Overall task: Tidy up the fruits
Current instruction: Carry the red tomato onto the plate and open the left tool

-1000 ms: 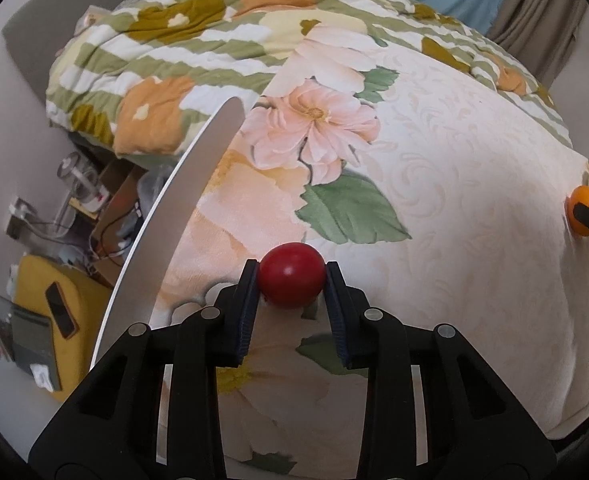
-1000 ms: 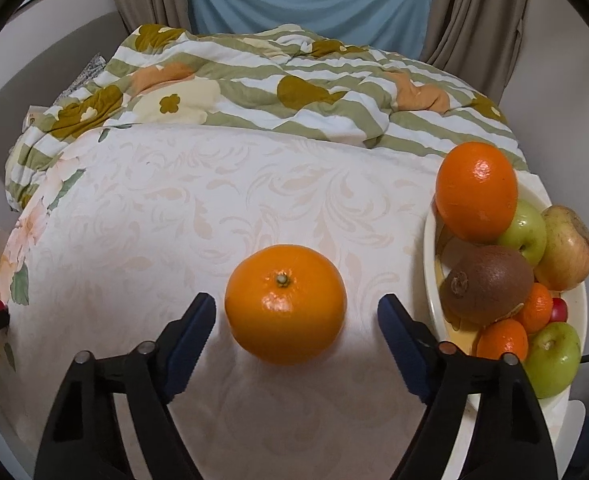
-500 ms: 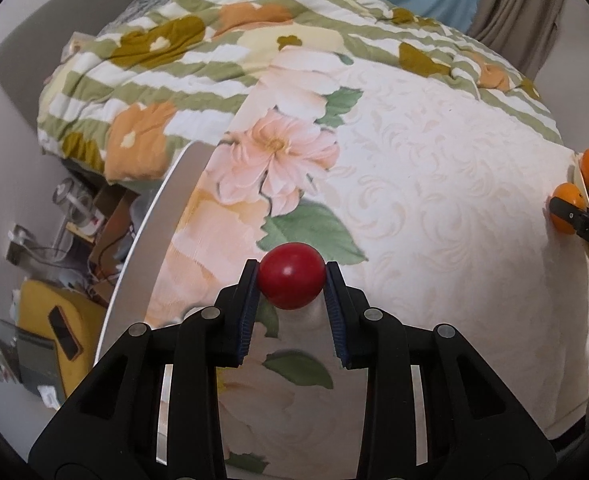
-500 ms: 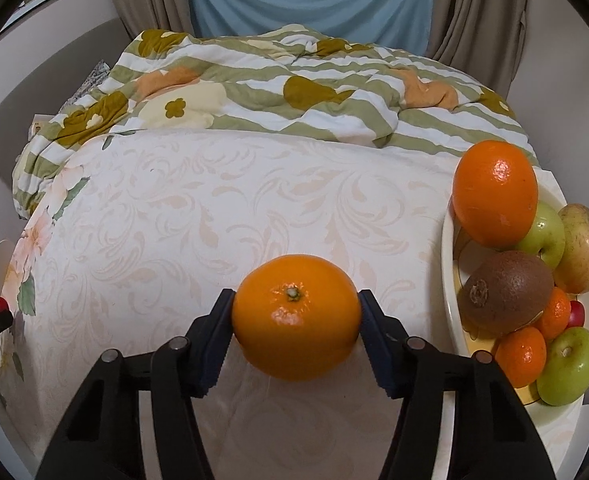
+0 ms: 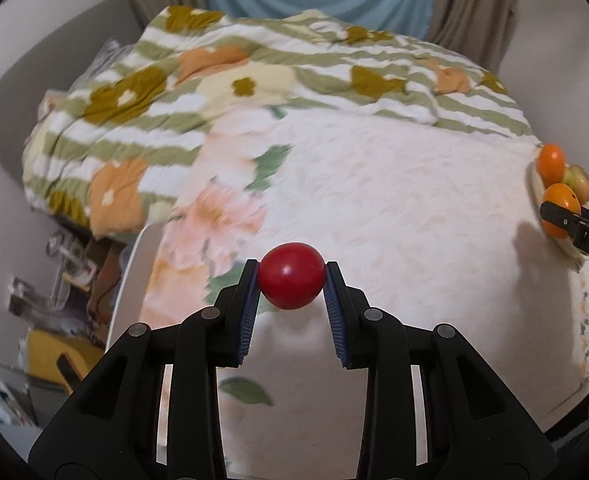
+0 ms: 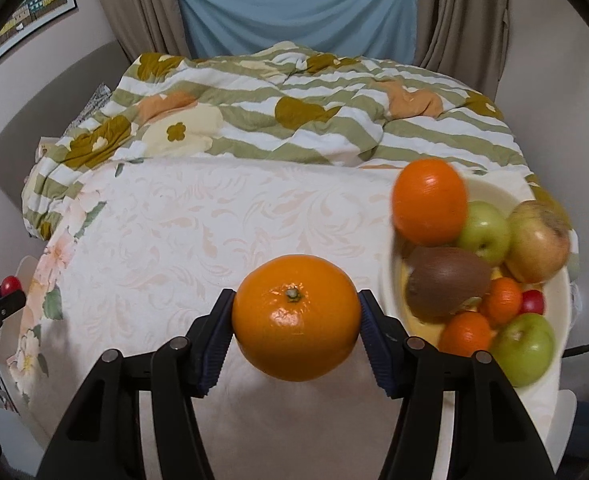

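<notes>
**Both claws now carry fruit**

My right claw (image 6: 296,320) is now clamped on the orange (image 6: 296,317). A second ago its fingers stood wide apart around this orange, which lay on the cloth (image 6: 198,240); half a second ago they came together on it. Now the orange seems lifted a little, because a soft shadow lies below it, but I cannot say for sure that it is off the cloth. My left claw (image 5: 291,280) is clamped on the small red fruit (image 5: 291,275), the same as in both earlier pictures; only the view has turned toward the middle of the bed.

For the task I judge this so: each claw has one fruit, the pick-up is done, and what is left is to carry them to their places. The plate (image 6: 494,196) just right of the orange holds another orange (image 6: 429,202), a kiwi (image 6: 446,282), green apples (image 6: 524,350), a yellow-red apple (image 6: 538,242), small tangerines (image 6: 465,334) and one more small red fruit (image 6: 532,302). Whether I am sorting out of this plate or into it, I cannot tell.

Hard to make out: the left view is blurred by motion. There the plate is only a slice at the right edge, and the right claw covers part of it. A white tray (image 5: 134,272) shows at the left side of the bed, mostly under the cloth edge, so I cannot see what is in it. The red fruit may be a tomato or a cherry; I cannot decide.
</notes>
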A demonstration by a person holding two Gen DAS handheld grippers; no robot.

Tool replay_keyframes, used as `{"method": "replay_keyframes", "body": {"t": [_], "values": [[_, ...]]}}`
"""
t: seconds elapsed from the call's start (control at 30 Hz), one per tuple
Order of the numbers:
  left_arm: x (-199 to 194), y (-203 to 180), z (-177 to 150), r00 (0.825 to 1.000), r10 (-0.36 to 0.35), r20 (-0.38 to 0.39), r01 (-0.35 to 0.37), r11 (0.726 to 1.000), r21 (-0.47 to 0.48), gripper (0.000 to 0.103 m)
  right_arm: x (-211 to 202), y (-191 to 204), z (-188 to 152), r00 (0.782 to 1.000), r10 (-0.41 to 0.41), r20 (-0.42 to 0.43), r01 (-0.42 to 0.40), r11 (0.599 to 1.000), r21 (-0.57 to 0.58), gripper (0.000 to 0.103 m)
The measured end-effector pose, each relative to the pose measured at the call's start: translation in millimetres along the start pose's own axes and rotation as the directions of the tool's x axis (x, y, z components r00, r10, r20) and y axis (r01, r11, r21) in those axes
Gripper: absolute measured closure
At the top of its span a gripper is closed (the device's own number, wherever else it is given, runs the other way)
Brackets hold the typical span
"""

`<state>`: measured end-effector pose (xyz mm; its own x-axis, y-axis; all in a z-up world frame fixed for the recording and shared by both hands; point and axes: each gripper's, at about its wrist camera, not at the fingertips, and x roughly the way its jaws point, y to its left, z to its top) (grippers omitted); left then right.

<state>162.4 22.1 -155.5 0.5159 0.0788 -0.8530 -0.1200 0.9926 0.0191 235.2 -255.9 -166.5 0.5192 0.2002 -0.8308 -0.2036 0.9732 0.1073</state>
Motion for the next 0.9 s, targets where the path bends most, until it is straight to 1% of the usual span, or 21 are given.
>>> {"method": "replay_keyframes", "body": {"t": [0.17,0.27,0.47,0.7,0.9], "values": [[-13,-32,21,0.998,-0.049,0.037,0.047,0.997,0.059,0.064,-27,-21,2,1.000,-0.010,0.023,0.009,1.000,0.029,0.047],[-21,-55,33,0.994,-0.086,0.060,0.080,0.992,0.094,0.064,-44,-36,2,0.998,-0.037,0.042,0.035,0.999,0.041,0.047],[-30,-107,54,0.984,-0.160,0.083,0.145,0.975,0.167,0.064,-69,-74,2,0.994,-0.080,0.073,0.075,0.994,0.076,0.047],[-28,-180,76,0.964,-0.253,0.084,0.226,0.943,0.244,0.064,-91,-120,0,0.987,-0.114,0.110,0.102,0.989,0.108,0.047],[-20,-243,81,0.945,-0.322,0.060,0.291,0.910,0.296,0.064,-95,-155,1,0.986,-0.116,0.119,0.101,0.987,0.121,0.047]]}}
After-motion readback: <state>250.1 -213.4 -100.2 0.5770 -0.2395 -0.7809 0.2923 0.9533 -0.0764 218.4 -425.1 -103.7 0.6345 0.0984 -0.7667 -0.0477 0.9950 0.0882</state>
